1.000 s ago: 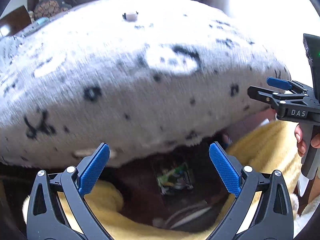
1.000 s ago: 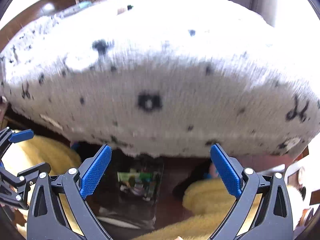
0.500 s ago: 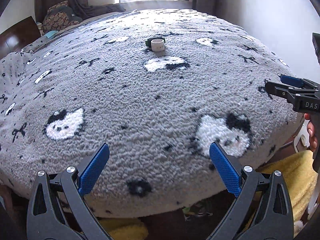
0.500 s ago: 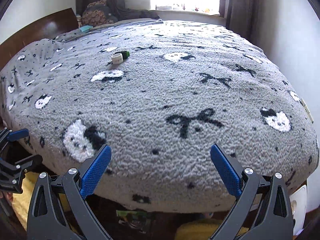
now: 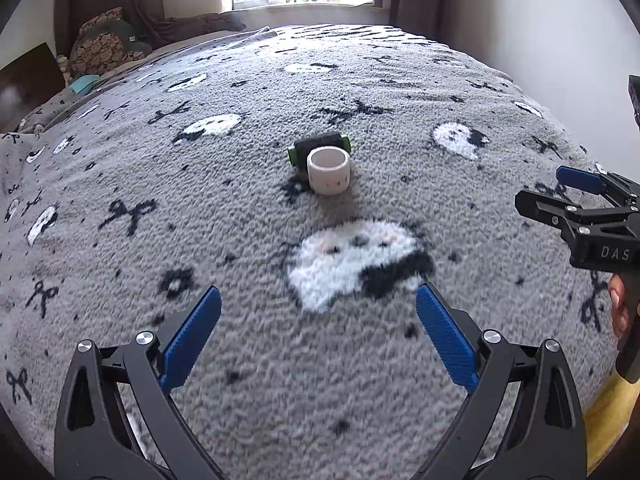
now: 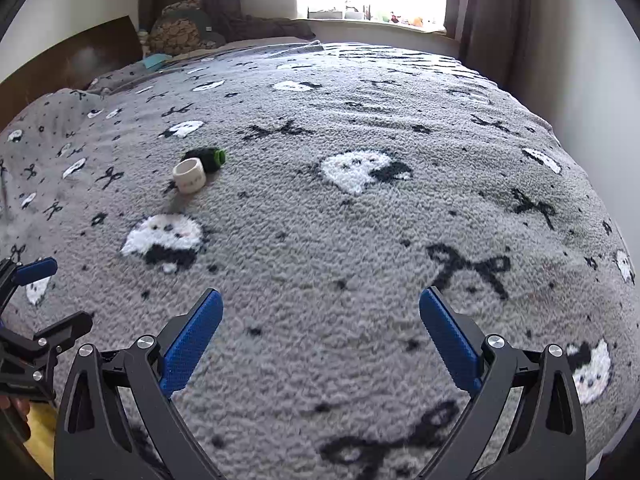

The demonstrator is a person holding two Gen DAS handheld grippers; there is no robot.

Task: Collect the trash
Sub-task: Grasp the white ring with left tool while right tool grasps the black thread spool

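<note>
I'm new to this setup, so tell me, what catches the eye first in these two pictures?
A grey blanket with cat faces and bows fills both views. Mid-bed stands a white ring, open end up, with a black-and-green roll on its side close behind it. Both grippers, left and right, hang over the near part of the bed with nothing between their blue pads, and the left one's jaws are closing.

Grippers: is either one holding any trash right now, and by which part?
Nothing is held. The left gripper, jaws closing slightly, and right gripper are empty above the blanket; the white ring lies ahead, untouched.
</note>
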